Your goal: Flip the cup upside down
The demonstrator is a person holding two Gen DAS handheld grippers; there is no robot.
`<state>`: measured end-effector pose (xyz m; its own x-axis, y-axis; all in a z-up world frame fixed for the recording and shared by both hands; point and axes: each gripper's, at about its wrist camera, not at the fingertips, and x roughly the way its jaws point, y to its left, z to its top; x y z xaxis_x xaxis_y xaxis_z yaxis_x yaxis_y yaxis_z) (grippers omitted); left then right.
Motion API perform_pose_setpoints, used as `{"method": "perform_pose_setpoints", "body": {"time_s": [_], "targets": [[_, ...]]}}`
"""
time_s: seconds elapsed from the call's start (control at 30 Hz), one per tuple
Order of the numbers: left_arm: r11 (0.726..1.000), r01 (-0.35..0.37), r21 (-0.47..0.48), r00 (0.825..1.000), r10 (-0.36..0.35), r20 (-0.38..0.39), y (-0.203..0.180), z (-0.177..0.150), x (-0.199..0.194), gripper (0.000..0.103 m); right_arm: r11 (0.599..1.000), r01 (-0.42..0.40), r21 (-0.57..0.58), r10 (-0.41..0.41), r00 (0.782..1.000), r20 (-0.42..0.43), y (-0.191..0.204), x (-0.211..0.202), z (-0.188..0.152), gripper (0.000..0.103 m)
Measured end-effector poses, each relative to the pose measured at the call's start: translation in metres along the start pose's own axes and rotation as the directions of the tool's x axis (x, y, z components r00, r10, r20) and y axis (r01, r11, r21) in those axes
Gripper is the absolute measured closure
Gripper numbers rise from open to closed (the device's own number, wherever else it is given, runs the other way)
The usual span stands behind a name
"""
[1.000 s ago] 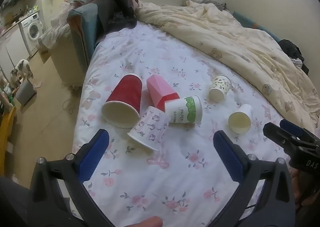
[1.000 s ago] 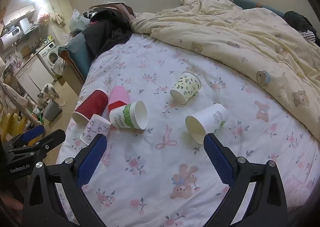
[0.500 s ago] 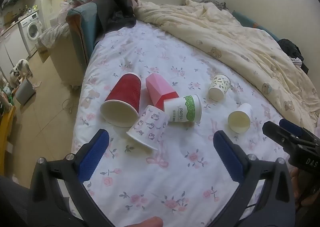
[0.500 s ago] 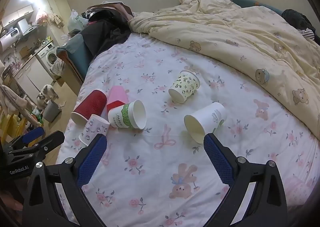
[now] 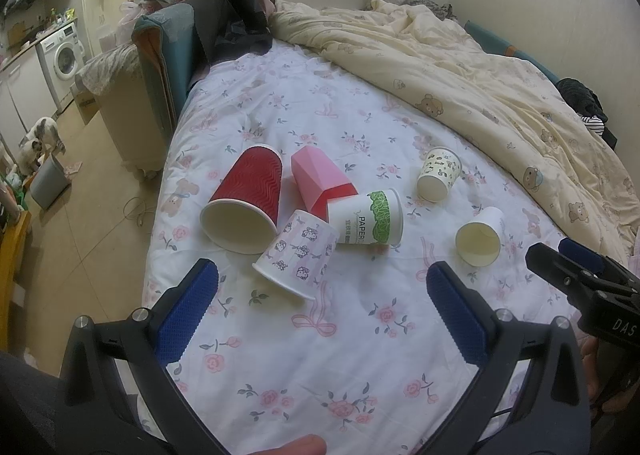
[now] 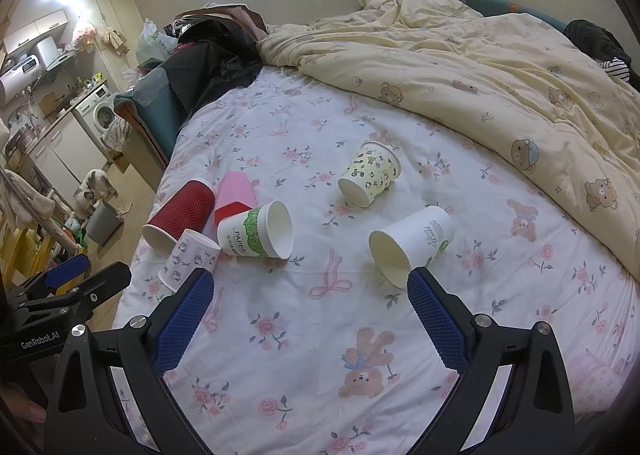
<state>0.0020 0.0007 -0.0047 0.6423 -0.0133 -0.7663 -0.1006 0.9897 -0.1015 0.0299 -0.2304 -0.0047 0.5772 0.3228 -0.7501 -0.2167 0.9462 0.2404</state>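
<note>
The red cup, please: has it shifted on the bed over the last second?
No. The red cup still lies on its side against the pink cup.

Six cups lie on their sides on the bed (image 6: 304, 343). Four cluster at left: the ribbed cup (image 5: 244, 207), the faceted cup (image 5: 320, 183) beside it, the cat-print cup (image 5: 296, 255) in front, the lettered cup (image 5: 368, 219) to their right. Further right, apart, lie the bear-print cup (image 6: 370, 174) and, nearer, the plain cup (image 6: 410, 245). A duvet (image 6: 480, 67) lies behind.
</note>
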Motion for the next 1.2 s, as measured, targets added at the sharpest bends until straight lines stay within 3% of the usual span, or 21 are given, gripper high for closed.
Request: {"method": "perform_pose_setpoints", "body": {"time_s": [1.2], "targets": [[1.0,0.002,0.001,1.0,-0.002,-0.001,-0.0049,-0.0017,-0.0007,0.0,1.0,0.0,0.001,0.0,1.0,-0.001,-0.0005,0.0004,0.0,0.003]]}}
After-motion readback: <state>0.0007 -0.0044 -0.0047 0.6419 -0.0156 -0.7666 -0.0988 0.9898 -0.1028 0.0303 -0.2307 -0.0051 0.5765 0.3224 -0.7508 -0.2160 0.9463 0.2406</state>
